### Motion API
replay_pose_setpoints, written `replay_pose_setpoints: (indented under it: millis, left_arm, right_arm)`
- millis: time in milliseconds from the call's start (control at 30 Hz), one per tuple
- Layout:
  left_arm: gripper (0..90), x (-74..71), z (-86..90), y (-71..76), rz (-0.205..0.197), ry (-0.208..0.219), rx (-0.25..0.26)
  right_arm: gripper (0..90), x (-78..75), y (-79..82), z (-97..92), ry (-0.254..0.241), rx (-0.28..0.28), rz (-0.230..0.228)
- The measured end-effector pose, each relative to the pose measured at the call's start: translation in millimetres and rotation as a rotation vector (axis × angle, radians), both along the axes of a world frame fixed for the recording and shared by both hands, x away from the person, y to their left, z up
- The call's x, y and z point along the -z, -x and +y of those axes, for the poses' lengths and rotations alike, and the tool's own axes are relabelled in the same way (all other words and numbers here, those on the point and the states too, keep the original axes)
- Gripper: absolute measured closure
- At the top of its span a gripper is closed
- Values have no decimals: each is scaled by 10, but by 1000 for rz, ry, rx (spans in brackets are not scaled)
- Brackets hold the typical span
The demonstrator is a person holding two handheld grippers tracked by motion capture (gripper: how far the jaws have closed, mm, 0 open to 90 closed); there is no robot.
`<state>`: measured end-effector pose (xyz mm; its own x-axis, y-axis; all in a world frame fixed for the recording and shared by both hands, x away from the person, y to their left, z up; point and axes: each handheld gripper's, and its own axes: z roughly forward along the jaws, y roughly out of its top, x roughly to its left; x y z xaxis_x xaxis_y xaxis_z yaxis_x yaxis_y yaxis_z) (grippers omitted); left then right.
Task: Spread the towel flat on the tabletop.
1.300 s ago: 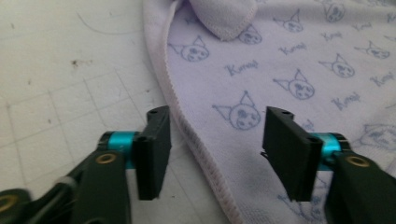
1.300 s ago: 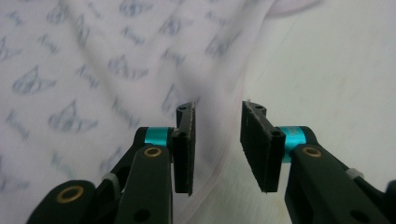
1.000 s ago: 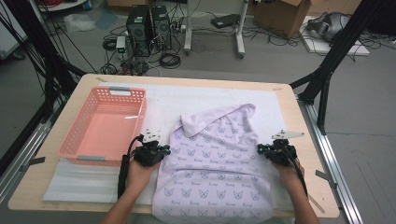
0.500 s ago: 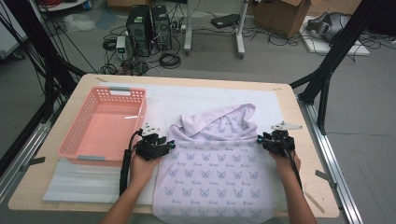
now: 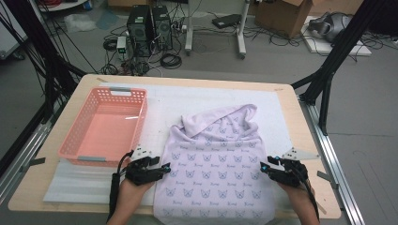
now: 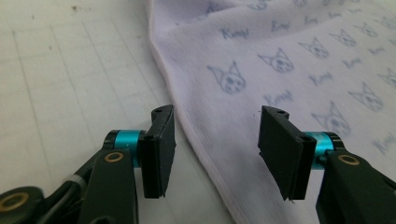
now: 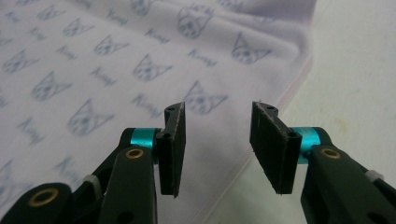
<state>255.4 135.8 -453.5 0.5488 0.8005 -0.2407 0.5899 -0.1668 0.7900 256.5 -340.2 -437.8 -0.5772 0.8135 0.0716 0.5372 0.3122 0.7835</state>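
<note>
We are working at folding a pale lilac knit garment printed with small cat faces (image 5: 216,173), which is lying spread on the white mat (image 5: 187,101) that covers the wooden table (image 5: 307,140), just right of the pink plastic lattice basket (image 5: 105,126). Its upper part is already bunched and turned over on itself, while the lower part is lying flat and reaching to the near table edge.

We are holding the left gripper (image 5: 165,167) at the garment's left edge and the right gripper (image 5: 264,167) at its right edge, both low over the mat and pointing inward at the cloth. Both sets of jaws have just been opening, and now they are standing roughly half open with nothing pinched. In the left gripper view the hem (image 6: 196,135) is running between the two black pads (image 6: 159,149), lying loose beneath them; in the right gripper view the cloth's edge (image 7: 261,158) is likewise passing under the gap between the pads (image 7: 273,149), untouched.

We judge that we are between grips: one fold is laid down, and we are lining up on the side edges for the next. The next move is calling for us to lower both grippers so a pad slides under each hem, close on a single layer, and lift both sides evenly. If one side is catching more cloth than the other, the fold will likely come out crooked.
</note>
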Motion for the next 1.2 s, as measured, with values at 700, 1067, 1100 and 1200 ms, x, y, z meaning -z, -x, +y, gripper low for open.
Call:
replay_pose_setpoints:
  millis: [700, 1067, 1100, 1200]
  left_arm:
    - [870, -1, 124, 654, 22, -21, 55]
    - [478, -65, -25, 285, -55, -10, 2]
    - [477, -58, -37, 217, -44, -17, -3]
    - [478, -9, -108, 83, 0, -28, -3]
  right_arm:
    - [871, 60, 632, -138, 15, -47, 117]
    - [602, -5, 529, -64, -9, 45, 23]
    - [598, 12, 488, -41, 7, 55, 23]
    - [591, 57, 361, -10, 23, 78, 26]
